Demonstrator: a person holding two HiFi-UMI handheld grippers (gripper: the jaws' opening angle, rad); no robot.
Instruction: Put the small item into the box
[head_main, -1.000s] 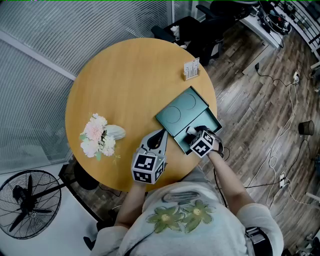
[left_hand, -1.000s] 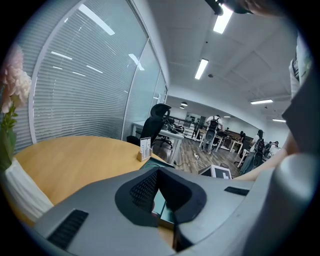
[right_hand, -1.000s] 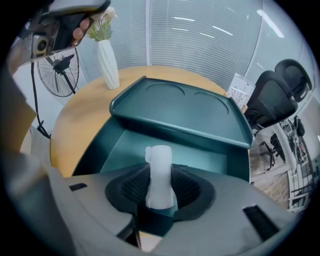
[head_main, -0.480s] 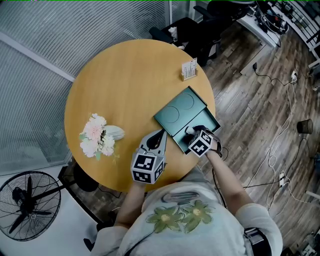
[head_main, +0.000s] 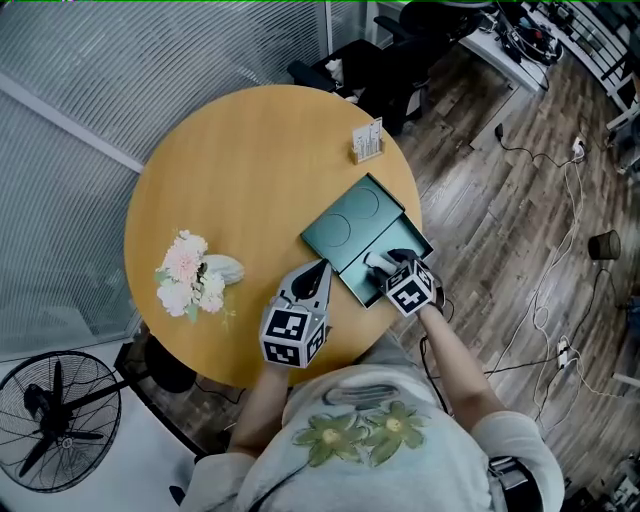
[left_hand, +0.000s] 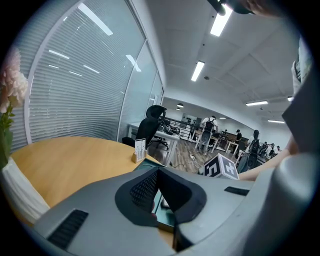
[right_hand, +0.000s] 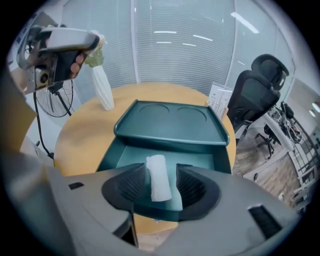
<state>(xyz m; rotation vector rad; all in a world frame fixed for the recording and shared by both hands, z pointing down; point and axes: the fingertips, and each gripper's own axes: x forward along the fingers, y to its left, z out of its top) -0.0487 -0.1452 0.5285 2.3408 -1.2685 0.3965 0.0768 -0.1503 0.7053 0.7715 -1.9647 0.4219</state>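
From the head view, the open box (head_main: 412, 248) sits on the round table (head_main: 230, 170) with its lid (head_main: 350, 222) lying just past the right gripper (head_main: 388, 262). That gripper reaches into the open half, and a white roll (head_main: 374, 263) shows at its tips. How its jaws stand cannot be read from up here. The left gripper (head_main: 318, 272) rests just beside the box, off to the left of the right jaws, and its tips form a single point. The flowers (head_main: 188, 275) lie well out to the left of the left jaws. A card stand (head_main: 367, 140) stands far ahead, beyond the lid.

The left gripper view shows its jaws pressed together at the tips with nothing between them. A strip of the box shows through the slit below the tips. The card stand is ahead and left of these jaws, and the right gripper's cube (left_hand: 221, 167) is ahead and right. The roll does not show here.

The right gripper view gives what the others miss. Its jaws are spread and the roll lies lengthwise between them, against the picture-left pad with a gap to the other. The box floor runs under and ahead of the jaws. Whether the roll rests on that floor cannot be told.

Compared with a second ago, the left gripper has stayed beside the box. The right gripper is still at the open half, its cube now slightly farther from the lid.
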